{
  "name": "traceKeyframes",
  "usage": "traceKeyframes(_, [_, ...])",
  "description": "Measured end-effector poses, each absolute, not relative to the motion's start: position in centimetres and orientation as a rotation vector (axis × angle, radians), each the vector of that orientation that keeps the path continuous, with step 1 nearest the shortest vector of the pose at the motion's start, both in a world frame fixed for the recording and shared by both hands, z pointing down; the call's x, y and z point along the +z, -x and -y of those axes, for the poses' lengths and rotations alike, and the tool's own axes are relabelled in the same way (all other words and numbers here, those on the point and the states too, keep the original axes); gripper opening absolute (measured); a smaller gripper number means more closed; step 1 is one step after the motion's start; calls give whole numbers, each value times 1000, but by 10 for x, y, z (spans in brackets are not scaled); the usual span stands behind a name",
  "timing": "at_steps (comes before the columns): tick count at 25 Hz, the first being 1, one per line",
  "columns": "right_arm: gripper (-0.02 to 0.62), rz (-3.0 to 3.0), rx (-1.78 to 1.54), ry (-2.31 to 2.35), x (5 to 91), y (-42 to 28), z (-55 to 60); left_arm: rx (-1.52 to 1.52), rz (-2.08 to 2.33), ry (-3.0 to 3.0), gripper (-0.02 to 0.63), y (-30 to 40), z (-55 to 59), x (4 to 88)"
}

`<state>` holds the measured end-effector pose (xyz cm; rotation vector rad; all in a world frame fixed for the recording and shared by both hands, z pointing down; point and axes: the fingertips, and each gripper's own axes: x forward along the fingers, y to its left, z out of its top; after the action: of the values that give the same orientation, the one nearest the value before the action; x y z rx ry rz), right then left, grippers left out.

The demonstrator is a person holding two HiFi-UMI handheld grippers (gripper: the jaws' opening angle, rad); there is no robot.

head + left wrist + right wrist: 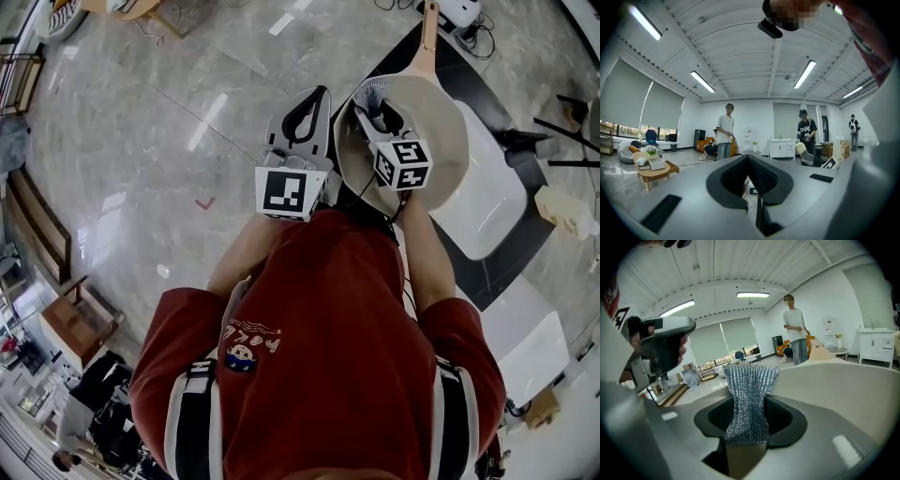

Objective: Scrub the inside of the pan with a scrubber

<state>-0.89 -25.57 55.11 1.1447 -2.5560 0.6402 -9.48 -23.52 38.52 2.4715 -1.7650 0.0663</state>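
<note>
Tightly pinched between the jaws of the right hand-held gripper (749,417): silver mesh scrubber (750,380), fanning out past the tips. Just beside it, beige pan (445,127), rim close at the right, wooden handle pointing away. Left hand-held gripper (748,158) closed on nothing, alongside. Open marble floor (141,141) leftward.

The cream pan (445,122) with a wooden handle is far right. The shiny silver scrubber (752,378) stands upright, pinched by the right gripper (750,404).
</note>
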Motion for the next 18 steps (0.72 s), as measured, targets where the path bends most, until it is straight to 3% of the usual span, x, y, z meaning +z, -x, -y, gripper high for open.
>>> traceKeyframes(18, [202, 2590, 703, -456, 549, 37, 175, 111, 1693, -2516, 5, 85, 222, 404])
